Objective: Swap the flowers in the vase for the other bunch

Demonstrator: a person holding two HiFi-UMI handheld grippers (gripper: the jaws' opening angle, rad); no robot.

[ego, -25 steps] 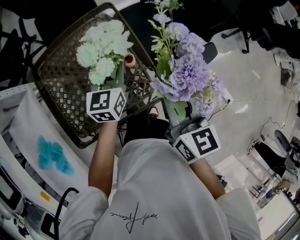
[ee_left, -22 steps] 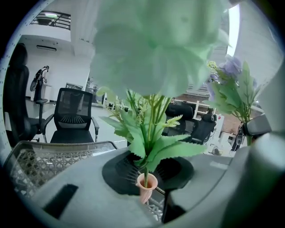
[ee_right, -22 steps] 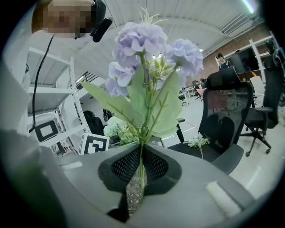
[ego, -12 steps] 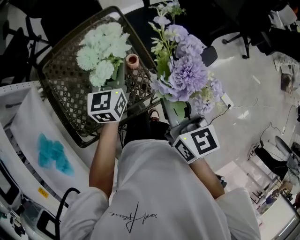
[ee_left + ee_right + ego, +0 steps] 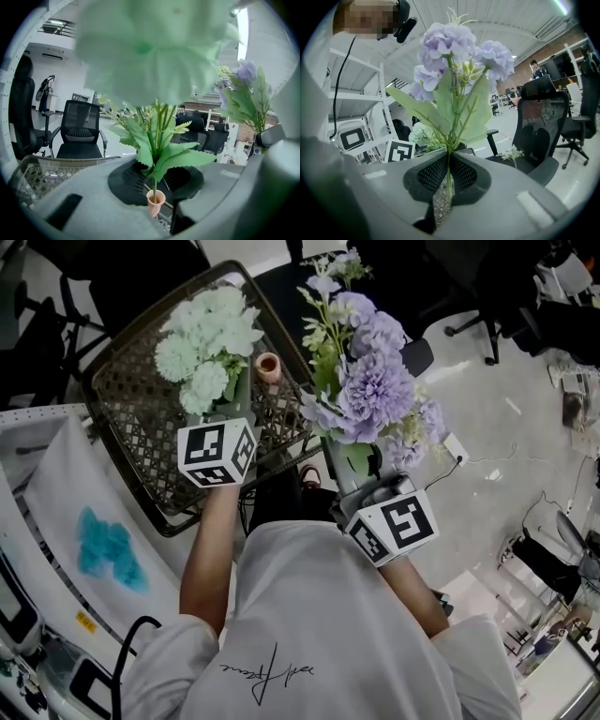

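We see a person in a white shirt (image 5: 309, 615) raising a bunch of flowers in each hand over a woven surface (image 5: 131, 427). The left hand-held gripper (image 5: 157, 180) has its jaws partly apart but closed round the stems of the pale green bunch (image 5: 208, 343), which stands upright above it, over the woven surface. The right hand-held gripper (image 5: 447, 176) has its jaws almost together, pinching the thin stem of the purple bunch (image 5: 370, 381). That bunch also stands upright, off the right edge of the woven surface and above the floor (image 5: 487, 427). The small pink vase (image 5: 268, 367) stands upright on the woven surface near that edge, just beside the green stems and between the two bunches. In the left gripper view a green stem lines up with the vase's mouth, and we cannot tell there whether its tip reaches it. A black office chair (image 5: 79, 129) stands beyond the woven surface. A blue cloth (image 5: 108, 549) lies to the person's left.
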